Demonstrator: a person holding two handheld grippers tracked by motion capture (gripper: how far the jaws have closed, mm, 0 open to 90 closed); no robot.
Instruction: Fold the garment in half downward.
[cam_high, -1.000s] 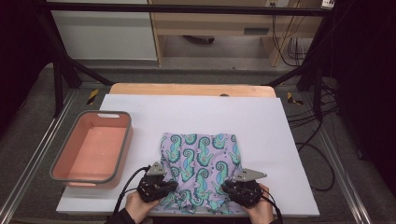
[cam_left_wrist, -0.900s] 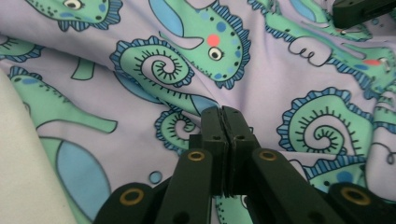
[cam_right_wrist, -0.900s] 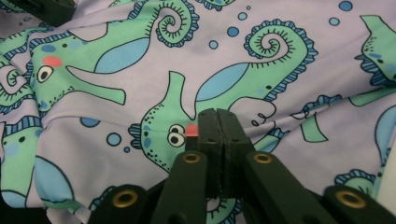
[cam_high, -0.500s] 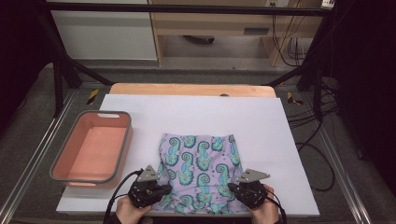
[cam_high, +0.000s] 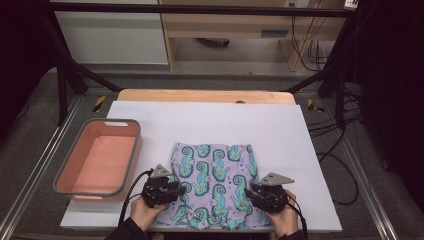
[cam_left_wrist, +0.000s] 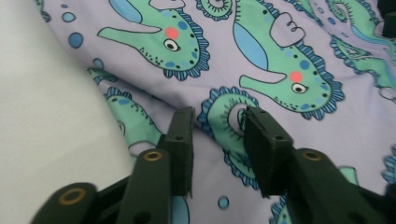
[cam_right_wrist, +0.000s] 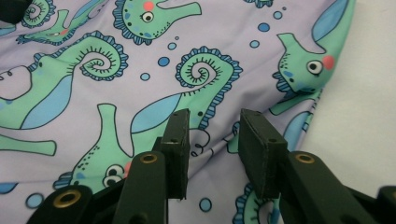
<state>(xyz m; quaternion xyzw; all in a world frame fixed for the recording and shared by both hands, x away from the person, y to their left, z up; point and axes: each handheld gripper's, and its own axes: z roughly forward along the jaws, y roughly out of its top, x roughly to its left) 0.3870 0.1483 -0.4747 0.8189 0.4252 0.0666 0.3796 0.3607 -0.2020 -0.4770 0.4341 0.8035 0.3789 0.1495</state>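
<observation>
Hovering over the near edge of the seahorse-print cloth (cam_high: 214, 187), both tongs stand spread with nothing between them: the left tongs (cam_left_wrist: 215, 135) just inside the cloth's left border, the right tongs (cam_right_wrist: 212, 135) just inside its right border. The cloth lies flat on the white sheet (cam_high: 280, 125) covering the desk, to the right of the pink bin (cam_high: 100, 157). The step in hand looks like taking hold of the two near corners for a fold. To do it well, each pair should come down astride the cloth's edge (where the layers overlap, by the look of the crease in the left gripper view), so that every layer is caught, and both should pinch at matching spots, so the cloth lifts evenly without skewing.
</observation>
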